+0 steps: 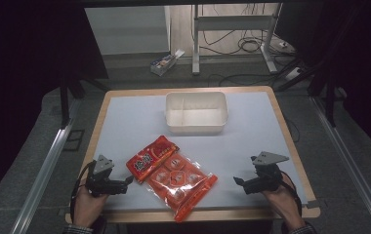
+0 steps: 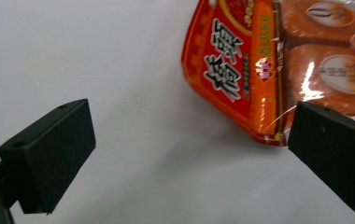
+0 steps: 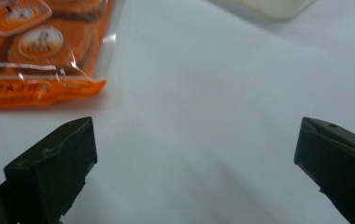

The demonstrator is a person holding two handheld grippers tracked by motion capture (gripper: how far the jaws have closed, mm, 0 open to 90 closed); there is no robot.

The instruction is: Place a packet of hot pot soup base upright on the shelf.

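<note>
A large orange snack bag (image 1: 183, 185) with several round cakes showing through its clear front lies near the table's front edge. A smaller red packet (image 1: 152, 156) with white characters rests on its far-left end. My left gripper (image 1: 129, 181) is low at the front left, open, its tips just short of the red packet (image 2: 234, 65). Nothing sits between its jaws. My right gripper (image 1: 238, 182) is at the front right, open and empty over bare mat, a short way right of the orange bag (image 3: 40, 46).
A white two-compartment bin (image 1: 196, 113) stands empty at the back centre of the white mat (image 1: 252, 141). The wooden table edge (image 1: 291, 146) frames the mat. Beyond the table are desk legs, cables and a small box on the floor.
</note>
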